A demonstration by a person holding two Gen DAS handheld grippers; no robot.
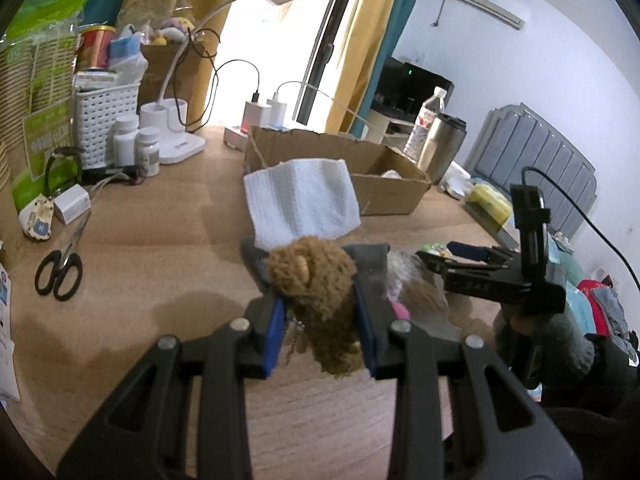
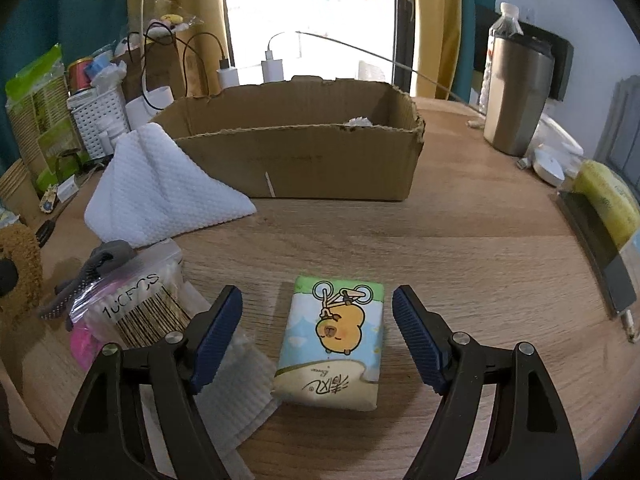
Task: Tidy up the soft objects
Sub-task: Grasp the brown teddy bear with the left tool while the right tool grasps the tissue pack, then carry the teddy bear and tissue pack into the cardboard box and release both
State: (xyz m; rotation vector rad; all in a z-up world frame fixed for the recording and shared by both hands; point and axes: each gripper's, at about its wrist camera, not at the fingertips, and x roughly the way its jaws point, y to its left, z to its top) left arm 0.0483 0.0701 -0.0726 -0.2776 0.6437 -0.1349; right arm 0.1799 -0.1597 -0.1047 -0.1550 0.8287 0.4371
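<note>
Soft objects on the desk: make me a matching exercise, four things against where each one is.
Things:
1. brown plush toy
2. tissue pack
3. white cloth
4. steel tumbler

Places:
A. leaning on the cardboard box
B. far right, beside a water bottle
C. clamped in the left gripper
D. flat between the open right gripper's fingers

Pairs: 1-C, 2-D, 3-A, 4-B

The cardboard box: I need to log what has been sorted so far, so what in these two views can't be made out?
- Cardboard box contents: right wrist view, the front wall hides all but a white scrap.
- Brown plush toy: left wrist view, the left gripper pads cover its sides.
- Grey item on the cotton swab bag: too indistinct to identify.
- Bottle labels: too small to read.
</note>
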